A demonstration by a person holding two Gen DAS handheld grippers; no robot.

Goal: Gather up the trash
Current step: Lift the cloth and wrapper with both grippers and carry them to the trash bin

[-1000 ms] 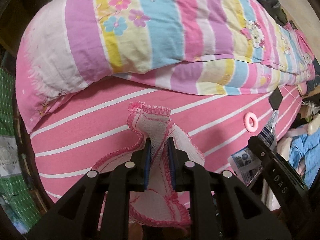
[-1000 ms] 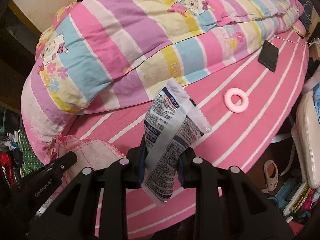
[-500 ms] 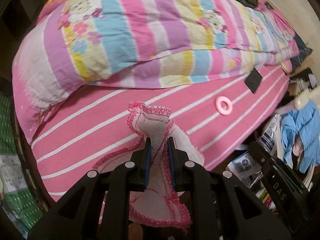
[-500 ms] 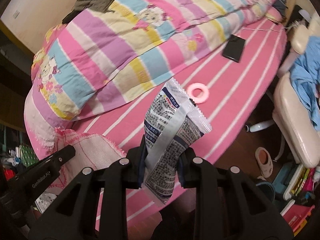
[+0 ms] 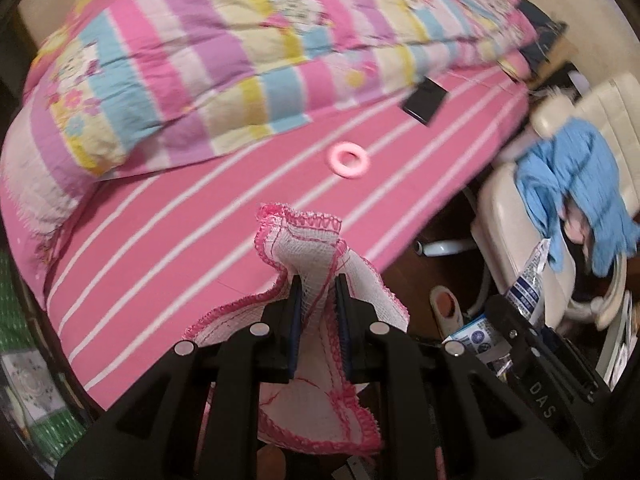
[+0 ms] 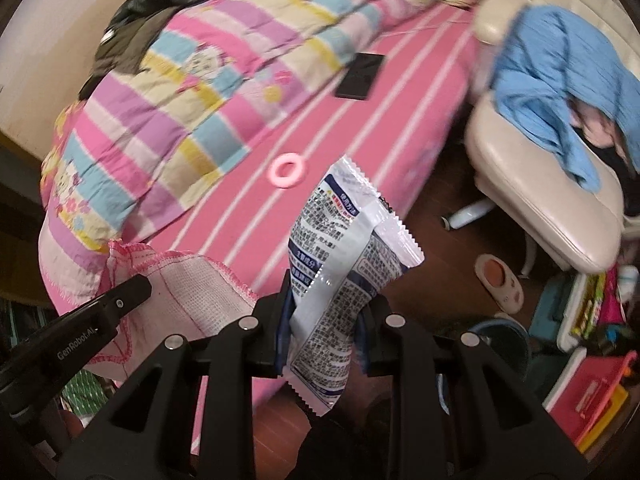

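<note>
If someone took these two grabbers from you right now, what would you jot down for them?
Left gripper: jaws shut on the cloth.
Right gripper: jaws shut on the wrapper.
Both are lifted clear, near the bed edge.
Still on the bed: a pink ring and a black phone, neither obviously trash.
Done: two items picked up.
Left: drop both in a bin; the blue tub on the floor may be one, but I can't tell.
</note>
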